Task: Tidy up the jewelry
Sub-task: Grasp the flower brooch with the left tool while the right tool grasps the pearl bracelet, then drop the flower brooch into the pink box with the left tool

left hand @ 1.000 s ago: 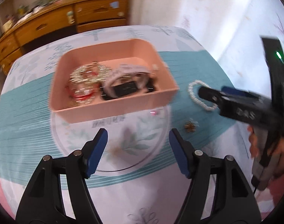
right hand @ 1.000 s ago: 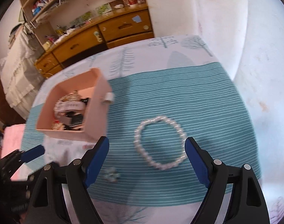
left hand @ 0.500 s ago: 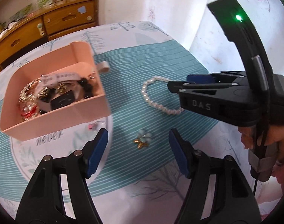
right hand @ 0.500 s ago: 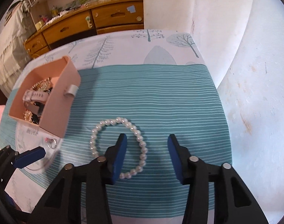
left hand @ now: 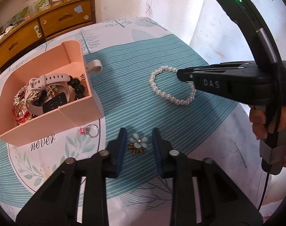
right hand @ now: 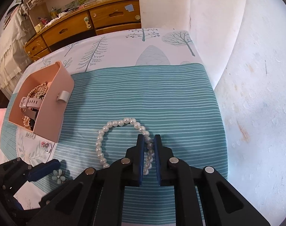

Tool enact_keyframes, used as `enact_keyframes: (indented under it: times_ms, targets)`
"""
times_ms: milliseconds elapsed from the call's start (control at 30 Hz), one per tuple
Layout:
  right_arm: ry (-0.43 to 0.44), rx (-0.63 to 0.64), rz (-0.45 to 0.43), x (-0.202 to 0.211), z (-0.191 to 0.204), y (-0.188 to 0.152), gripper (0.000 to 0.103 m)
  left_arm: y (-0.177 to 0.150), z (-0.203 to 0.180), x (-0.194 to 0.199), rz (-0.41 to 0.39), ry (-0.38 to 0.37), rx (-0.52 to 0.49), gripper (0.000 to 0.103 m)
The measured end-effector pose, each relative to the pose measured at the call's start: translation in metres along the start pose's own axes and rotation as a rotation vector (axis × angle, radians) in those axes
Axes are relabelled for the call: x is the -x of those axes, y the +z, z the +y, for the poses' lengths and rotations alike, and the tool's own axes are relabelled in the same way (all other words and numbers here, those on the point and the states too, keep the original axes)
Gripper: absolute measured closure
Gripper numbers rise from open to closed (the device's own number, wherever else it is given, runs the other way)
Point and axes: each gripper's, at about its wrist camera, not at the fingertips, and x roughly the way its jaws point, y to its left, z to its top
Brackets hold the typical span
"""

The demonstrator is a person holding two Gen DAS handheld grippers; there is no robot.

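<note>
A pink box (left hand: 48,118) (right hand: 52,101) holds a watch, beads and gold pieces. A white pearl bracelet (left hand: 161,92) (right hand: 112,124) lies on the teal striped cloth. My right gripper (right hand: 149,137) (left hand: 178,73) is shut on the bracelet's right side, down at the cloth. A small blue flower brooch (left hand: 138,144) (right hand: 58,176) lies between the fingers of my left gripper (left hand: 139,133), which has narrowed around it without touching it. A clear ring (left hand: 91,130) (right hand: 46,146) with a pink stone lies by the box's near corner.
A grey clip (left hand: 94,67) sticks out from the box's right wall. The table's right edge (right hand: 216,101) drops off close to the bracelet. A wooden drawer cabinet (right hand: 97,22) stands beyond the table.
My right gripper has closed onto the bracelet's right side. My left gripper has moved forward and narrowed around the flower brooch.
</note>
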Motion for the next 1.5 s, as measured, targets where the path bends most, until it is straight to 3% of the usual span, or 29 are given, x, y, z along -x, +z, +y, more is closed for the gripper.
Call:
enact_keyframes:
  times_ms: [367,567,1000,1300,1500]
  targets:
    - [0.044,-0.120,0.012,0.008,-0.004,-0.004,0.094,0.002,0.012,0.003,-0.001,-0.005,0.048,0.086]
    - [0.078,-0.129,-0.014,0.022,0.005,-0.007,0.094,0.002,0.024,0.021,-0.042,0.015,0.065,0.086]
    - [0.118,-0.058,-0.088,0.081,0.073,0.016,0.094,0.001,0.081,0.084,-0.080,0.118,0.103,0.086]
    - [0.176,0.004,-0.160,0.118,0.130,0.056,0.094,0.016,0.132,0.139,-0.175,0.186,0.156,0.086]
    - [0.218,0.057,-0.188,0.131,0.167,0.078,0.094,0.030,0.158,0.152,-0.221,0.212,0.196,0.086]
